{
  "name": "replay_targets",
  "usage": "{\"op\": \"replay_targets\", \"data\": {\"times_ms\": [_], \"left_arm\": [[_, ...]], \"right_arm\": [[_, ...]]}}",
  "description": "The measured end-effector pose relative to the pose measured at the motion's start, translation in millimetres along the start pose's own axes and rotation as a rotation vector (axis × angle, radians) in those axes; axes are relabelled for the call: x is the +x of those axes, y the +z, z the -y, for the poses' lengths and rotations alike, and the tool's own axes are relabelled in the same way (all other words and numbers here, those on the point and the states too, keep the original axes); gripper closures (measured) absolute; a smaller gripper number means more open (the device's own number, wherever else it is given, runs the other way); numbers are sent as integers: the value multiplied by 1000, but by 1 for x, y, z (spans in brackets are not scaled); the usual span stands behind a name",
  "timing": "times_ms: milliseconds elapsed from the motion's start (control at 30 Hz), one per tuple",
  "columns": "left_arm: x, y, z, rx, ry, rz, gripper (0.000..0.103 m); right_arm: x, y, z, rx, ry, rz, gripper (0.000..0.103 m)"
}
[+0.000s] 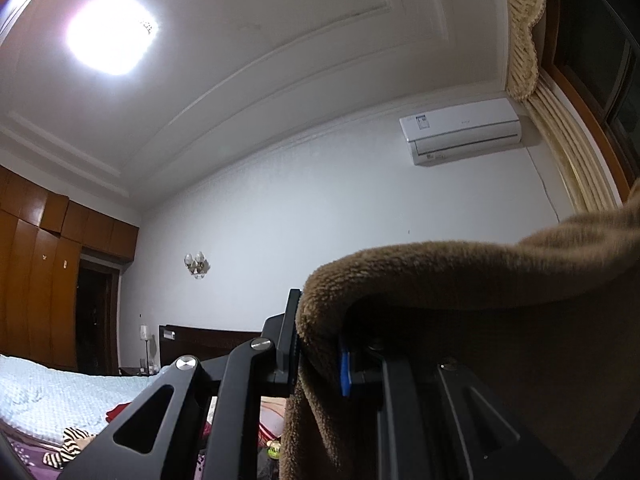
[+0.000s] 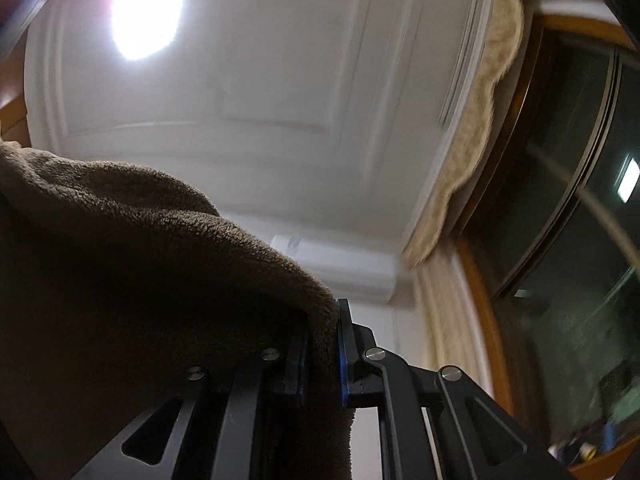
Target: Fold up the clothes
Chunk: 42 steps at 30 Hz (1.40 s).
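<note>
- Left gripper (image 1: 318, 354): jaws clamped tight on the brown fleece garment (image 1: 460, 280), pinched between the black finger and the blue pad. Fabric runs from the pinch off to the gripper's right and drapes down over its right finger.
- Right gripper (image 2: 322, 354): jaws likewise closed hard on the same brown fleece, edge caught between the two blue pads. Here the cloth runs off to the gripper's left.
- Key relation: the garment spans between the two grippers, long axis roughly left-right, each one holding an end of its top edge. Neither hand is clearly nearer; both are on it.
- Pose: both grippers tilted steeply upward; cameras look at the ceiling light (image 1: 110, 32). Right view is blurred, so that hand is probably moving.
- Judgement: garment is held up in the air, well above the bed (image 1: 48, 396). That fits shaking it flat or carrying one edge over in a fold; can't tell which.
- Below the left gripper: red and striped items on the bed, partly hidden.
- Far: air conditioner (image 1: 462, 132) on the wall above the fleece, wardrobe (image 1: 36, 264) far left, curtain pelmet (image 1: 524, 28) right.
</note>
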<state>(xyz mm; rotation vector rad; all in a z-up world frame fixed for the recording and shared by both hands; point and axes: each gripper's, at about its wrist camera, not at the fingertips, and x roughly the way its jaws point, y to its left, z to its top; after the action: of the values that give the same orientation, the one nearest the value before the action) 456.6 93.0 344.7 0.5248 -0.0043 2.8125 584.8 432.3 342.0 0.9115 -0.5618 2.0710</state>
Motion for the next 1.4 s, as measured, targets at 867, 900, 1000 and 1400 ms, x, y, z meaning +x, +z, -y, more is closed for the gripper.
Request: {"op": "replay_targets", "data": {"times_ms": [867,900,1000,1400], "left_arm": [[271,-209,18,29,40,-564,85],[284,-225,20,30,42,-598,85],[320,-274,27,36,43,-704,85],[400,-457,56,115,21,-1074,85]], "right_arm": [[110,-242,-194,-184,270,-503,91],[111,-258,-203,-189,286,-534,91],[114,-305,-228,-199,340,-640,91],[108,-472,-296,-287,547,-1058,91]]}}
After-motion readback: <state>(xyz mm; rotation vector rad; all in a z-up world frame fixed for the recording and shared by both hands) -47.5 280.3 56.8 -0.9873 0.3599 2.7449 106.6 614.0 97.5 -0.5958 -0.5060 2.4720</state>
